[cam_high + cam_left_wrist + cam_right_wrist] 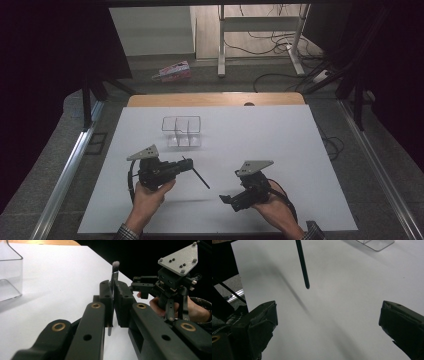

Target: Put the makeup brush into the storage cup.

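- The jaws of the left gripper [113, 302] are pressed together on a thin black makeup brush with a pale bristle tip [115, 267], which they clamp partway along its handle; the bristle end stands out past them and the bare handle end sticks out the other way.
- In the high view that handle [199, 176] slants down from the left gripper [186, 164] toward the right gripper [226, 198], clear of the surface, likely so the other hand can reach it.
- The right gripper's jaws stand wide apart with nothing between them; in the right gripper view the handle's rounded end [305, 277] hangs ahead of them, above the gap, not yet inside it.
- My reading: the mid-handle grip leaves both ends free, and the right jaws are opened wide in readiness to take the handle, or have just let it go; which of the two I cannot tell.
- A clear plastic organiser box with divided compartments [181, 131] sits beyond both pairs of jaws, well apart from the brush, and looks empty; it is probably where the brush belongs.
- The white tabletop [260, 140] is bare around the jaws, with a strip of wood at its far edge.
- Beyond it: grey floor, a white metal desk frame [260, 30], loose cables and a small pink patterned package [173, 71].
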`<move>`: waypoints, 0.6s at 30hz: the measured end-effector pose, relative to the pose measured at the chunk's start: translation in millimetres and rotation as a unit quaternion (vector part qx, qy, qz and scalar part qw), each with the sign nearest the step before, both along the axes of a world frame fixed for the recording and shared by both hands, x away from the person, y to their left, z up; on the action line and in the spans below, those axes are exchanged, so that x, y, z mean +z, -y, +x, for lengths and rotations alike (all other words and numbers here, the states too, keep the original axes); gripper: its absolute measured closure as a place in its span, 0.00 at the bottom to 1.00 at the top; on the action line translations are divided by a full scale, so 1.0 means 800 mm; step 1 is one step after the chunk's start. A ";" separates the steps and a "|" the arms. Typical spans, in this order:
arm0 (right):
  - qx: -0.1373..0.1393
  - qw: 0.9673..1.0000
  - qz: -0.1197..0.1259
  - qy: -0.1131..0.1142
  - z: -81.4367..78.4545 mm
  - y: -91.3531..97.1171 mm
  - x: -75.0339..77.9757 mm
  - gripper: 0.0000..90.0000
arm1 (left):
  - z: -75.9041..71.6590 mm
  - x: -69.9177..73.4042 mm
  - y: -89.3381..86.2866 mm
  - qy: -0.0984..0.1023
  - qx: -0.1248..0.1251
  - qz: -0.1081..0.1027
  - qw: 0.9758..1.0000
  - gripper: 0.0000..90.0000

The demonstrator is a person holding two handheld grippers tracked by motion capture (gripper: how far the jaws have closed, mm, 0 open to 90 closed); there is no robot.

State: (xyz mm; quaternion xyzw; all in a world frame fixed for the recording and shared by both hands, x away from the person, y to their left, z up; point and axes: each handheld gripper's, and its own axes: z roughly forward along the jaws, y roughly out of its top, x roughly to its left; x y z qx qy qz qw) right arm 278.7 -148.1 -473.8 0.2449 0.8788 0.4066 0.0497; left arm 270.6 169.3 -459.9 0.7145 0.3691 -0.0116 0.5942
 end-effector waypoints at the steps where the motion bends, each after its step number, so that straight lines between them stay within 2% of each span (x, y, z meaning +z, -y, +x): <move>1: 0.000 1.000 -0.001 0.001 0.000 0.001 0.000 0.02 | 0.000 0.000 -0.001 0.001 0.001 0.000 1.000 0.95; 9: -0.005 1.000 0.000 -0.002 0.001 0.009 0.003 0.01 | -0.003 0.003 -0.009 0.005 0.011 0.007 1.000 0.95; 18: -0.014 1.000 -0.018 0.003 0.000 0.018 0.003 0.00 | -0.005 0.004 -0.018 0.011 0.025 0.028 0.999 0.95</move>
